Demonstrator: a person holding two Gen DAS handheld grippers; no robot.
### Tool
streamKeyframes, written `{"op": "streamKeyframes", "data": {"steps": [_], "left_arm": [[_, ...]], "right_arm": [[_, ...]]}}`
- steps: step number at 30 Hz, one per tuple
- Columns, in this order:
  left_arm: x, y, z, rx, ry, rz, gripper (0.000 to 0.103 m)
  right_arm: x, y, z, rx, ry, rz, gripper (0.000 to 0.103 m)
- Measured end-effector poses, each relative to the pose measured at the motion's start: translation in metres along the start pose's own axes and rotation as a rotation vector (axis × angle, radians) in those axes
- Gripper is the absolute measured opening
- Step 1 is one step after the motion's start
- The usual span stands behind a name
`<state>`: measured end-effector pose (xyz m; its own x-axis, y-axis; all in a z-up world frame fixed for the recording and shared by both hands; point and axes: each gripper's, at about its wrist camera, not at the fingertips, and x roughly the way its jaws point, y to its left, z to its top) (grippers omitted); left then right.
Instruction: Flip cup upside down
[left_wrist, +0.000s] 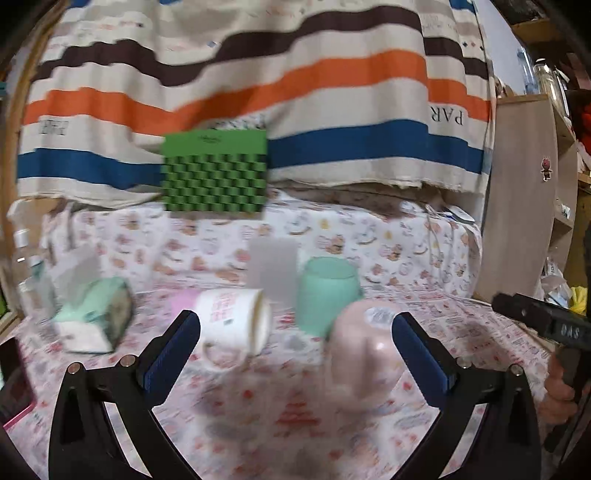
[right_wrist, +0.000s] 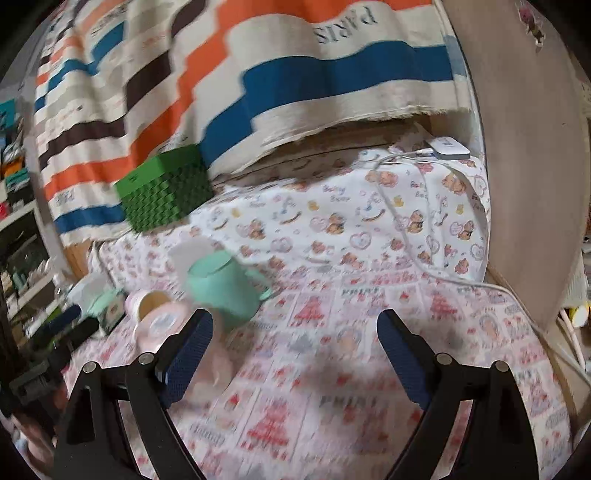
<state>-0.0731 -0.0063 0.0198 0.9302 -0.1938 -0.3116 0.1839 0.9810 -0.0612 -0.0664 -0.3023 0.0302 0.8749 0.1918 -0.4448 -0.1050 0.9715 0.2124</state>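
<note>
Hovering low over the printed cloth (left_wrist: 295, 424), the left gripper (left_wrist: 295, 332) has its blue-padded fingers spread apart, holding nothing. Just ahead lie a white mug (left_wrist: 232, 325) on its side, a glossy pink cup (left_wrist: 365, 354) and a matte mint cup (left_wrist: 325, 291), both inverted. The right gripper (right_wrist: 295, 332) also gapes empty. A striped curtain (left_wrist: 258, 81) hangs behind.

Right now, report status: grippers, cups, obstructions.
Left gripper open, empty. Right gripper open, empty. White mug on its side; pink cup and green cup base-up. Tissue pack left of mug, apart.
</note>
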Motion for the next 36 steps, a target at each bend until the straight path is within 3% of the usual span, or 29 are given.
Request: {"op": "streamKeyframes", "data": {"steps": [3,8,11,16,20,23,25,36], "left_arm": [[-0.011,0.004,-0.010,0.041,-0.001,0.074,0.103],[-0.025,0.017,-0.017,-0.016,-0.007,0.088,0.103],[-0.031,0.016,-0.028,0.005,-0.026,0.122,0.103],[-0.026,0.013,-0.035,-0.008,0.000,0.090,0.103],[-0.031,0.008,-0.035,0.003,-0.028,0.150,0.103],[-0.032,0.007,-0.036,0.013,-0.032,0.149,0.103],[-0.032,0.007,-0.036,0.005,-0.031,0.162,0.103],[-0.029,0.011,-0.036,-0.001,-0.020,0.165,0.103]], "right_arm": [[-0.014,0.024,-0.021,-0.066,-0.008,-0.046,0.092],[-0.021,0.060,-0.047,-0.111,-0.020,-0.071,0.092],[-0.019,0.076,-0.053,-0.162,-0.027,-0.081,0.092],[-0.019,0.084,-0.052,-0.171,-0.053,-0.104,0.092],[-0.018,0.089,-0.052,-0.197,-0.048,-0.096,0.092],[-0.024,0.083,-0.052,-0.164,-0.079,-0.099,0.094],[-0.026,0.080,-0.051,-0.157,-0.085,-0.087,0.102],[-0.038,0.087,-0.055,-0.192,-0.147,-0.095,0.103]]}}
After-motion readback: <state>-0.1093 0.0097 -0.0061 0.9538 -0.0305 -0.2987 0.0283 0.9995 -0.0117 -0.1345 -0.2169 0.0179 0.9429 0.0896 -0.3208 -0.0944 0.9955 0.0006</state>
